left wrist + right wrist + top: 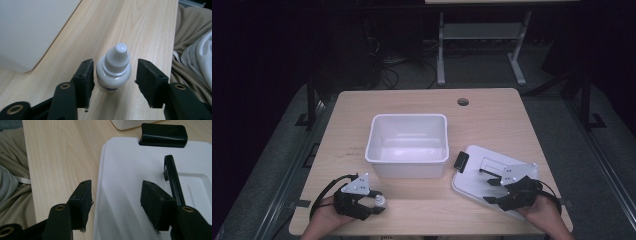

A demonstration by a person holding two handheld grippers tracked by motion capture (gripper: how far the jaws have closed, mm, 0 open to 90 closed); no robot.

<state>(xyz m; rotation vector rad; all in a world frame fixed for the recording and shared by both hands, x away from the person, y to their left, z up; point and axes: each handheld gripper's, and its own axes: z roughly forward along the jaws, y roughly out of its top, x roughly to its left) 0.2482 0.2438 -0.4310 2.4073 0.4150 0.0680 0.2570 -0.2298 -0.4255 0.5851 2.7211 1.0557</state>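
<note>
A small white dropper bottle point(113, 72) with a ribbed cap stands upright near the table's front left edge point(380, 201). My left gripper point(115, 80) is open, with one jaw on each side of the bottle; the left jaw is very close to it, the right jaw stands apart. A white lid point(140, 170) with a black latch point(163, 135) and a thin black handle point(172, 177) lies flat at the front right point(482, 172). My right gripper point(116, 202) is open and straddles the lid's near edge, one jaw over the wood and one over the lid.
An empty white bin point(408, 145) sits mid-table between the two grippers, its wall at the left gripper view's upper left point(30, 30). The wooden table point(422, 107) has a cable hole point(463, 102) at the back. Beige cloth point(190, 37) lies past the front edge.
</note>
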